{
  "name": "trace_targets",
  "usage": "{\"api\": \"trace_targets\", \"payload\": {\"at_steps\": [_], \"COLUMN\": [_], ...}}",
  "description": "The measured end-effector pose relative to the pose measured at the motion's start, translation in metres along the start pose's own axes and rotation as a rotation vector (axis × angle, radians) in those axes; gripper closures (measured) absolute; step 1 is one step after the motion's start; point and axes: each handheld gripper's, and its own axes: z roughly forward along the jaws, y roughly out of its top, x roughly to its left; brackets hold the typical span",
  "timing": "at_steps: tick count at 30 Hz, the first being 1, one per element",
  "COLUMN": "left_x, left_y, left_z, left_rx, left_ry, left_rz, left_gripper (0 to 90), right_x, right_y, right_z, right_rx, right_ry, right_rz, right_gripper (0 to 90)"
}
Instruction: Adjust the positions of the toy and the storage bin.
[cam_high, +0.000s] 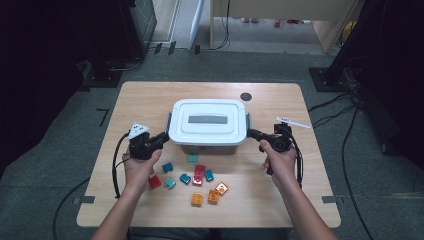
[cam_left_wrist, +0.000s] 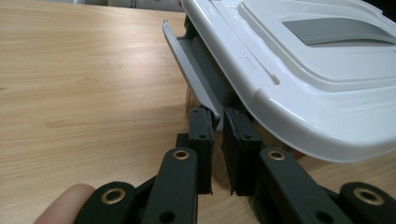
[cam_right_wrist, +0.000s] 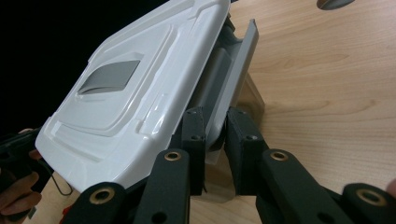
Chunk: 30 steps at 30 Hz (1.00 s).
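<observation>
On the near part of the wooden table (cam_high: 140, 100) lies a loose scatter of toy blocks: three orange blocks (cam_high: 210, 194) nearest the person, then red blocks (cam_high: 199, 175) and teal blocks (cam_high: 168, 167) a little farther in, all out on the bare wood and none inside a container.

Just beyond them, at mid-table, stands the storage box (cam_high: 208, 122), with a white lid (cam_left_wrist: 299, 70) seated on top and a grey inset in the lid's middle. Its clear lower wall shows below the lid, but whatever is inside cannot be made out.

The left gripper (cam_high: 161, 140) sits at the box's left end, its jaws pinched on the bottom edge of the grey left latch (cam_left_wrist: 189, 65), which is swung out from the lid. The right gripper (cam_high: 254, 133) mirrors it at the right end, jaws pinched on the lower edge of the grey right latch (cam_right_wrist: 233, 79), also flared outward.

Far right on the table, a dark round hole (cam_high: 245, 96) sits behind the box, cut off at the top edge of the right gripper view.
</observation>
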Motion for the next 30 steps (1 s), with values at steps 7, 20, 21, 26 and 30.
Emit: {"api": "trace_targets", "payload": {"at_steps": [7, 20, 21, 26, 30], "left_x": [-0.008, -0.005, -0.005, 0.004, 0.013], "left_y": [-0.009, -0.007, -0.007, -0.01, -0.014], "left_z": [-0.016, -0.006, -0.006, -0.019, -0.043], "left_rx": [0.012, -0.018, -0.02, -0.052, -0.104], "left_ry": [-0.015, -0.022, -0.017, 0.001, 0.003], "left_rz": [0.012, -0.008, -0.013, -0.035, -0.036], "left_gripper": [82.4, 76.9, 73.5, 41.5, 30.5], "right_x": [0.001, -0.008, -0.008, -0.008, -0.006], "right_y": [-0.013, -0.016, -0.016, -0.014, -0.011], "right_z": [-0.011, -0.002, -0.002, -0.008, -0.027], "right_rx": [0.02, -0.03, -0.034, -0.089, -0.151], "right_ry": [0.022, 0.024, 0.028, -0.04, -0.023], "right_rz": [0.011, 0.028, 0.028, -0.052, -0.124], "right_gripper": [79.5, 79.0, 77.1, 39.9, 23.5]}}
